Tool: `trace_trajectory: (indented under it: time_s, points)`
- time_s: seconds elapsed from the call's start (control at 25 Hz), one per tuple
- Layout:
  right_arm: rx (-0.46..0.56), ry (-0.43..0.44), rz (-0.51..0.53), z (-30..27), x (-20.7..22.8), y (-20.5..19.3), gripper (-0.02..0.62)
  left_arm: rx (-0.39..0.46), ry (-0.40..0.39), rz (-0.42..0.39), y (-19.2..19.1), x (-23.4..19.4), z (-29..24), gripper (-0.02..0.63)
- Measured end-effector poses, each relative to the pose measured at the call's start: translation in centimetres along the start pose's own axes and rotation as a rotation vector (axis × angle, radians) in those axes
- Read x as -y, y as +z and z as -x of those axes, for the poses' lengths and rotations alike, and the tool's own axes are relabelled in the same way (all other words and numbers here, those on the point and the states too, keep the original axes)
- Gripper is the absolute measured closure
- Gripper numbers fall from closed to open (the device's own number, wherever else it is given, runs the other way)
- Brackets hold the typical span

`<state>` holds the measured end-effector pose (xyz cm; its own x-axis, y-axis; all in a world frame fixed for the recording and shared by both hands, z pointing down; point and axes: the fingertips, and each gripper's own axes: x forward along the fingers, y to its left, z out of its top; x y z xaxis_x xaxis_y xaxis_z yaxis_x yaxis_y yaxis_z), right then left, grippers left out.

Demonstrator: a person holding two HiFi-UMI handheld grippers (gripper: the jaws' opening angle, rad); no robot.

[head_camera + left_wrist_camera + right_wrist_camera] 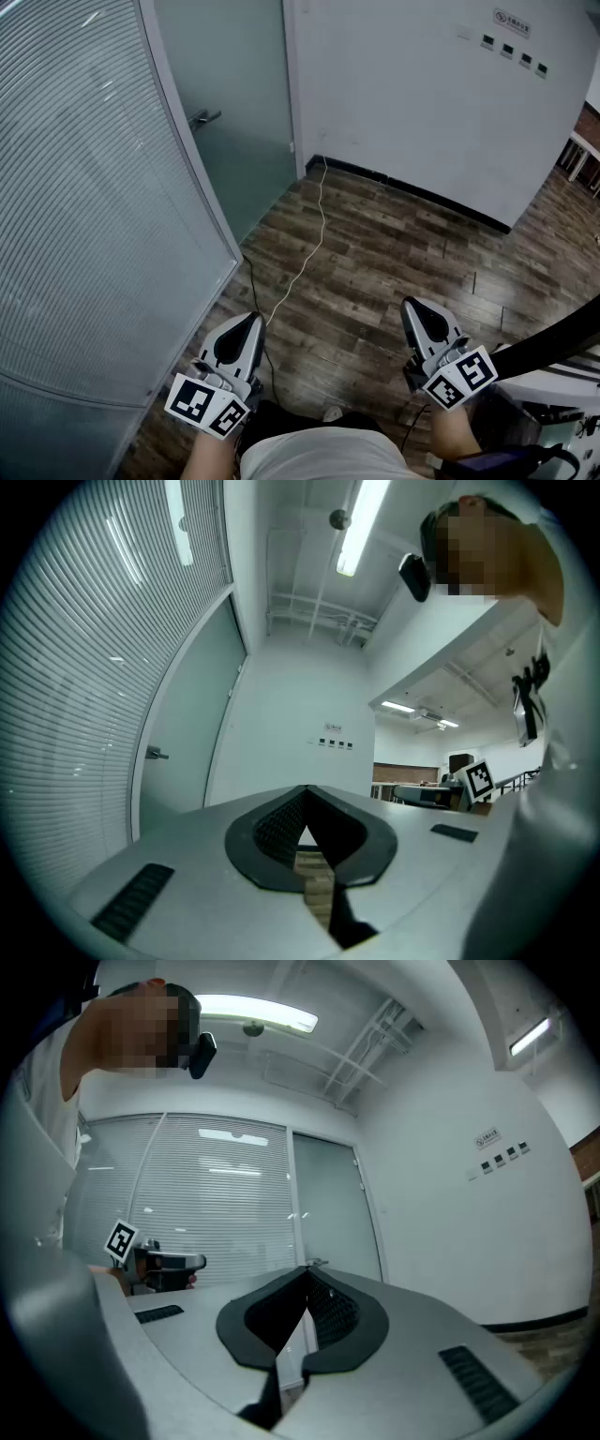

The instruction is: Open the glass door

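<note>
Fingers [267,829] of our left gripper [305,790] are pressed together at the tips with nothing between them; only a small hollow stays open behind the tips, and the plank floor shows through it. Our right gripper [307,1270] is the same, its dark ridged pads meeting at the tip and gripping nothing. In the head view we hold both low and level over the wooden floor [394,253], the left gripper [253,319] near the slatted glass partition [84,206] and the right gripper [412,305] well apart from it. The frosted glass door [234,103] stands ahead and to the left, closed in its frame between the partition and the white wall [422,112], with its lever handle [204,118] on the partition side; neither gripper touches it. Only the head view shows the white cable [314,225] trailing across the floor and the row of wall switches [511,52]. Only the gripper views show the ceiling tube lights [361,527], and each catches the other gripper's marker cube [120,1239] off to its side.
</note>
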<state>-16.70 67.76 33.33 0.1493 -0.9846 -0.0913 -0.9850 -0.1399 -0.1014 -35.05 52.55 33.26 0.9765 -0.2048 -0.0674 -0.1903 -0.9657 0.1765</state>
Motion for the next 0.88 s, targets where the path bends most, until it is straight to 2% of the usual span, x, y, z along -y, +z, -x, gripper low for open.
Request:
trace_trajectory:
  time_s: [0.2,0.48,0.88]
  points:
    - [-0.015,0.015,-0.023,0.3,2.4,-0.9,0.595,-0.012,0.005,0.007,-1.4,1.0,-2.3,0.607]
    - [0.015,0.015,-0.006,-2.5,4.1,-0.9,0.595,0.001,-0.019,-0.011,-1.3,-0.8,-5.8,0.607]
    - [-0.004,0.038,-0.003,-12.6,8.1,-1.3,0.595,-0.016,-0.049,0.002,-1.2,-8.6,-14.8,0.607]
